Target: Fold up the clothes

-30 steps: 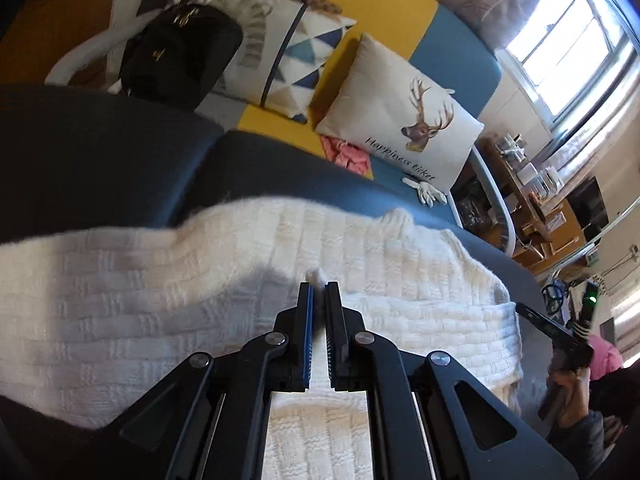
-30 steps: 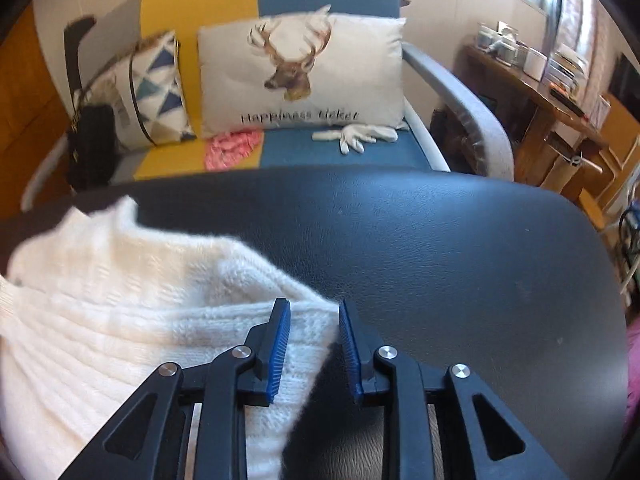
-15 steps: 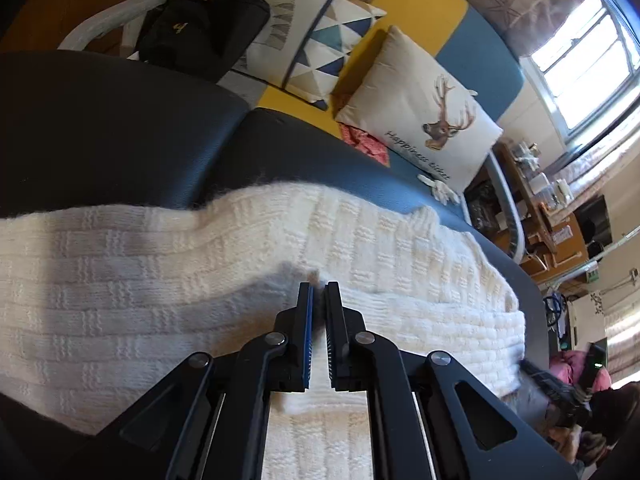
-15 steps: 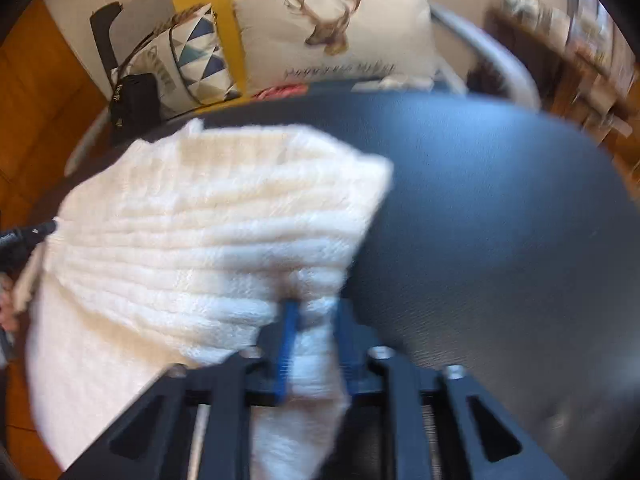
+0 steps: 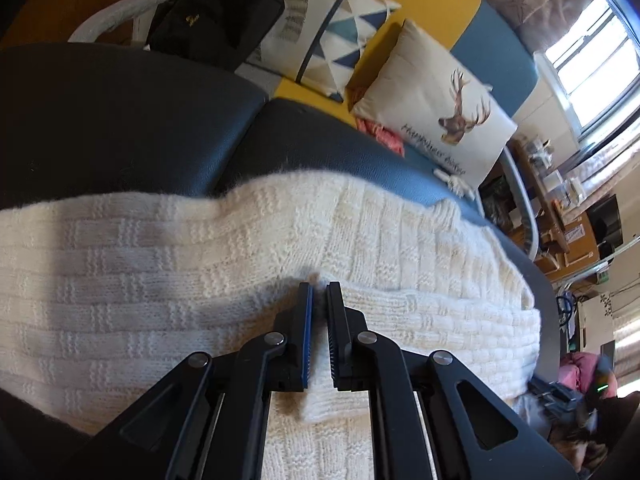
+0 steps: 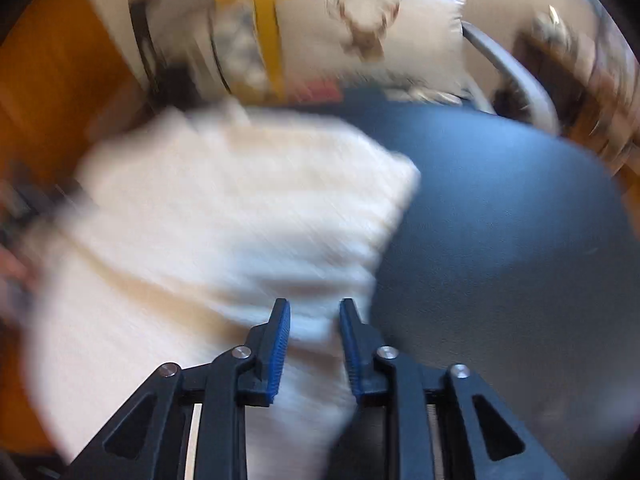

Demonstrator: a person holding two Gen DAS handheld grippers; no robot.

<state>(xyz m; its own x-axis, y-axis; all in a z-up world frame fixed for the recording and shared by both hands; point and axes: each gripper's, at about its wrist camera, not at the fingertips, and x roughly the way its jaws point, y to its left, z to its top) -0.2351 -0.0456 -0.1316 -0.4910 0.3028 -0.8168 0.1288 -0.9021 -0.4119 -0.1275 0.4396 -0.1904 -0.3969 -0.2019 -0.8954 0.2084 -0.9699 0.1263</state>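
Sweater is spread on the dark pad, partly folded, one layer doubled over near the left gripper. That gripper is pinched nearly together on a small tuft of knit. The right gripper is opening, with a fold of sweater between the jaws, apparently not pressed; the view is badly blurred.

Risks:
- The fold could spring back if the right edge is dropped before it is laid flat.
- The knit could be stretched or skewed by the left pinch if pulled.

Versus a second ago: more sweater is seen in the right view, folded toward the middle; the left view is barely changed.
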